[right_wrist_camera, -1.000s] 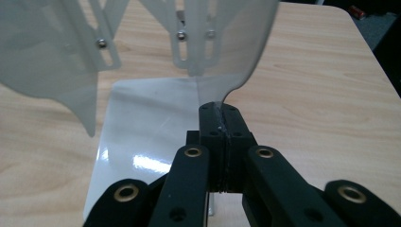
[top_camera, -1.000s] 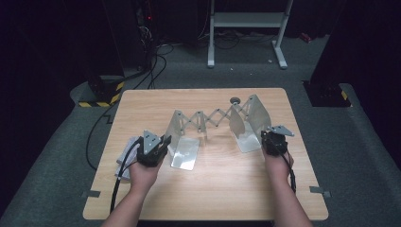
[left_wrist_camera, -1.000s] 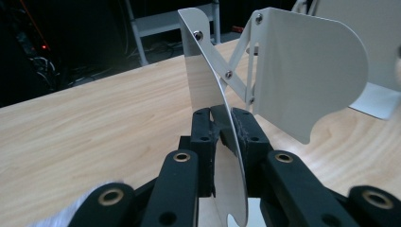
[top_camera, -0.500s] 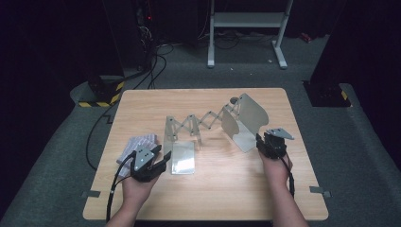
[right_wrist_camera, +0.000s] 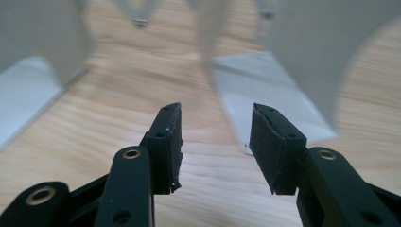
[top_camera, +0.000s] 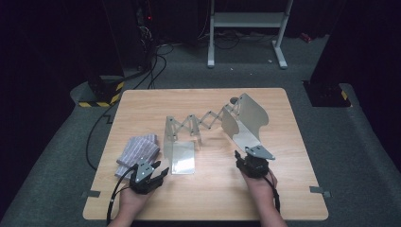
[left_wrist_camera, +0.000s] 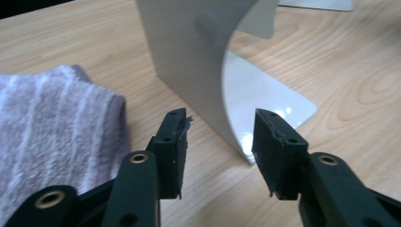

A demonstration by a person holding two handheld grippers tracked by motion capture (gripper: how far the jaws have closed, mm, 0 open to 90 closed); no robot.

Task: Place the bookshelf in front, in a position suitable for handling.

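My left gripper (left_wrist_camera: 220,151) has just been opening and then eased in a little; its jaws stand apart with nothing between them, low at the base plate of the expanding metal bookend (top_camera: 213,130). My right gripper (right_wrist_camera: 215,149) has just been opening too, empty, near the other end plate. The bookend stands mid-table (top_camera: 283,198), scissor links stretched between two curved sheets. I judge it light, stiff and slick, with thin edges; I'd pinch each upright sheet. A folded striped cloth (left_wrist_camera: 52,127) lies beside it. I read no writing.

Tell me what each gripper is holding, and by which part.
Nothing. The left gripper and right gripper have just been opening, nothing between their pads, near the metal rack.
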